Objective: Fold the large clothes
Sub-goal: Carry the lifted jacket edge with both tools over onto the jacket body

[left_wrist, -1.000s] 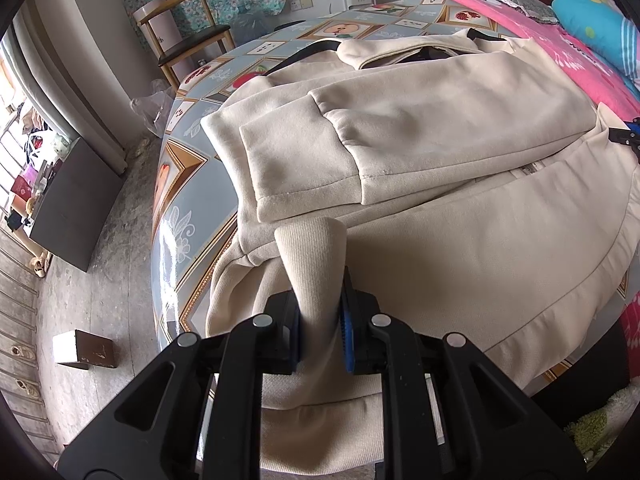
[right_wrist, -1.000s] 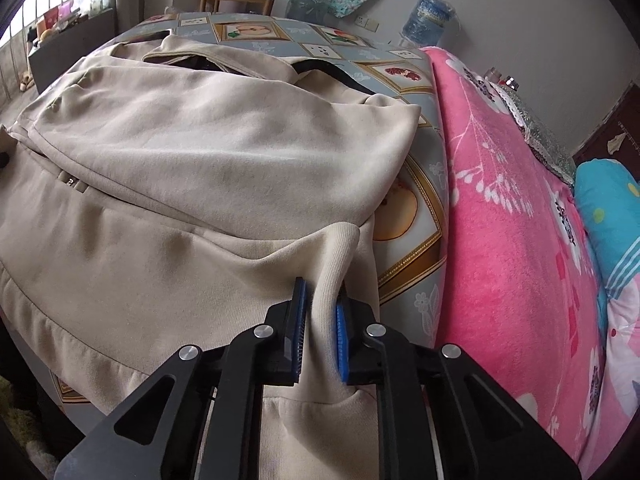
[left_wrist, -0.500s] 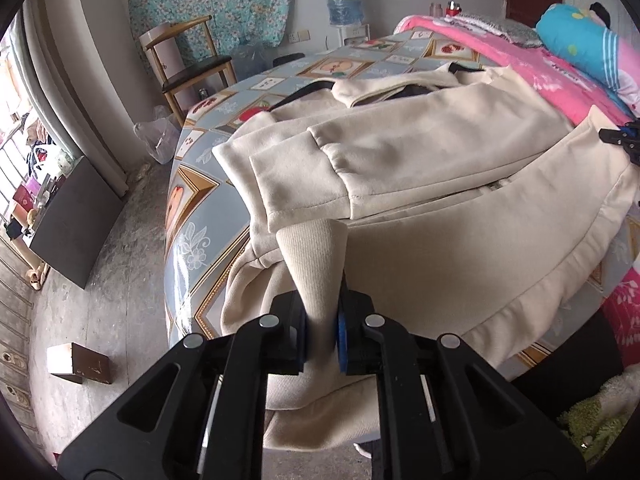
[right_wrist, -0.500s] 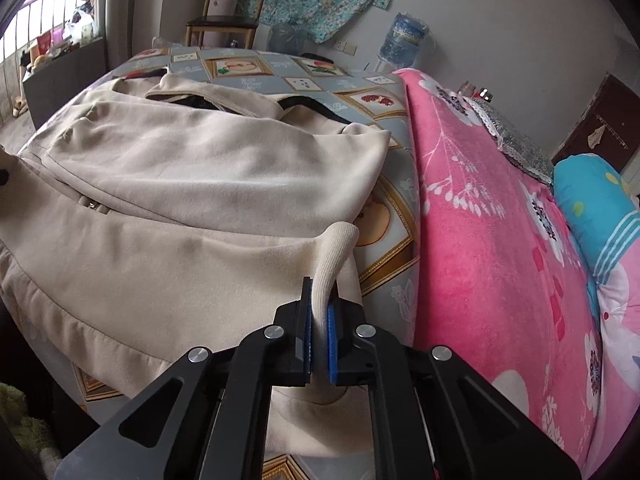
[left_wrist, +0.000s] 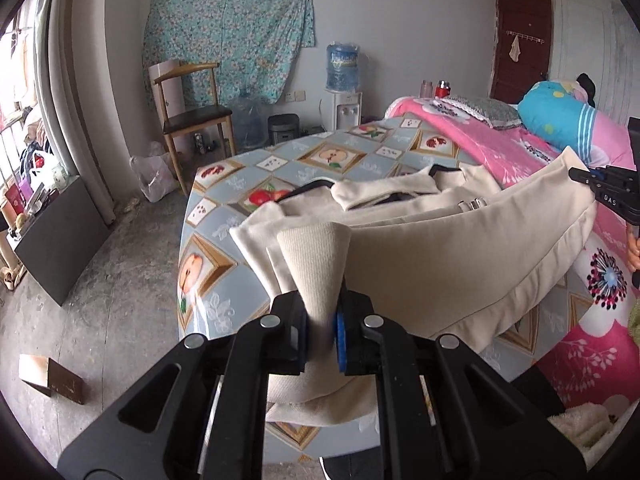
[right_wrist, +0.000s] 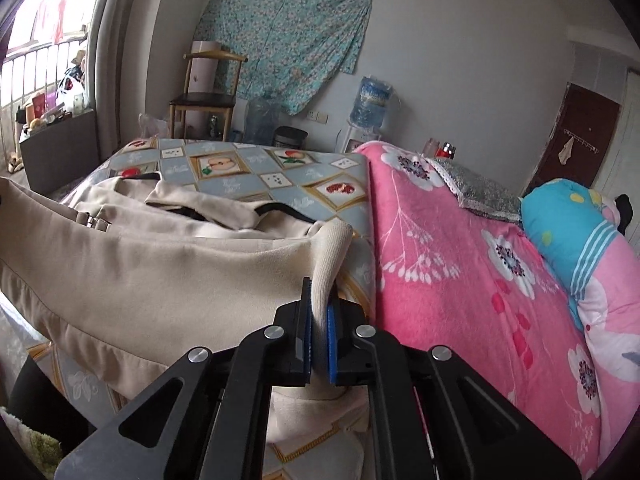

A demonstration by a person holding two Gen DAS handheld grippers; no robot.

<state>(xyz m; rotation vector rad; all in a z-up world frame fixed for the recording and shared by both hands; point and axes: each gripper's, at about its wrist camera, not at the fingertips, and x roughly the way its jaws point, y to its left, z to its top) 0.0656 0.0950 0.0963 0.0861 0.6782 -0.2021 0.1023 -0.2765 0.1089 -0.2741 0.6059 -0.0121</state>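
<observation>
Left tongs (left_wrist: 323, 322): clamped on ribbed hem corner of beige jacket (left_wrist: 440, 256), raised above near edge of desk (left_wrist: 208, 248). Right tongs (right_wrist: 319, 338): clamped on opposite ribbed hem corner, likewise raised. Hem edge stretched between both tongs, lifted clear of desk. Upper part of jacket, collar (right_wrist: 200, 204) included, lying flat on fruit-patterned desk cover. Pink floral blanket (right_wrist: 460, 280) just beside desk, on right. Wooden chair (left_wrist: 192, 116) against far wall.
</observation>
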